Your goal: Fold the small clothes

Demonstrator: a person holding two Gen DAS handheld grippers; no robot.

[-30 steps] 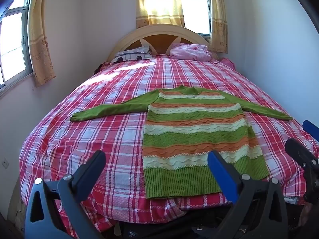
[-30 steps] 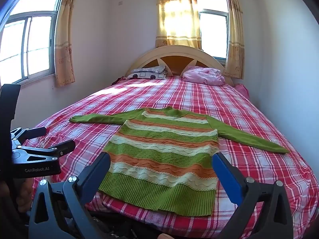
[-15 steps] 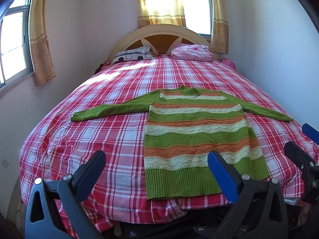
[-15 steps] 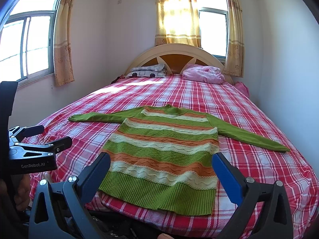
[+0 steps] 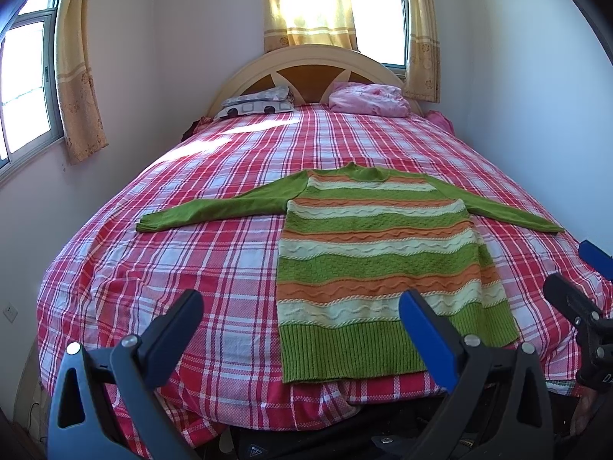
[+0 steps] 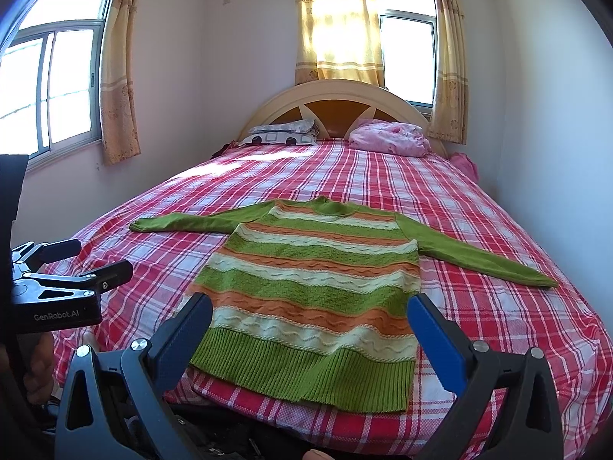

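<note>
Two grippers, left gripper (image 5: 300, 324) and right gripper (image 6: 310, 320), hover at bed foot, jaws spread wide, gripping nothing. Beyond: knit sweater (image 5: 377, 253), ribbed green hem, wavy green-orange-cream stripes, flat, sleeves outstretched, on red plaid bedspread (image 5: 214, 264).

Plaid-covered bed (image 5: 237, 237), arched headboard (image 5: 314, 65), sunlit yellow curtains (image 6: 339, 27), white walls.

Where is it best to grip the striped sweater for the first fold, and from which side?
Probably at a sleeve cuff, from the outer side: the striped sweater lies flat with both sleeves spread, so each cuff is a free thin edge on the bed.
</note>
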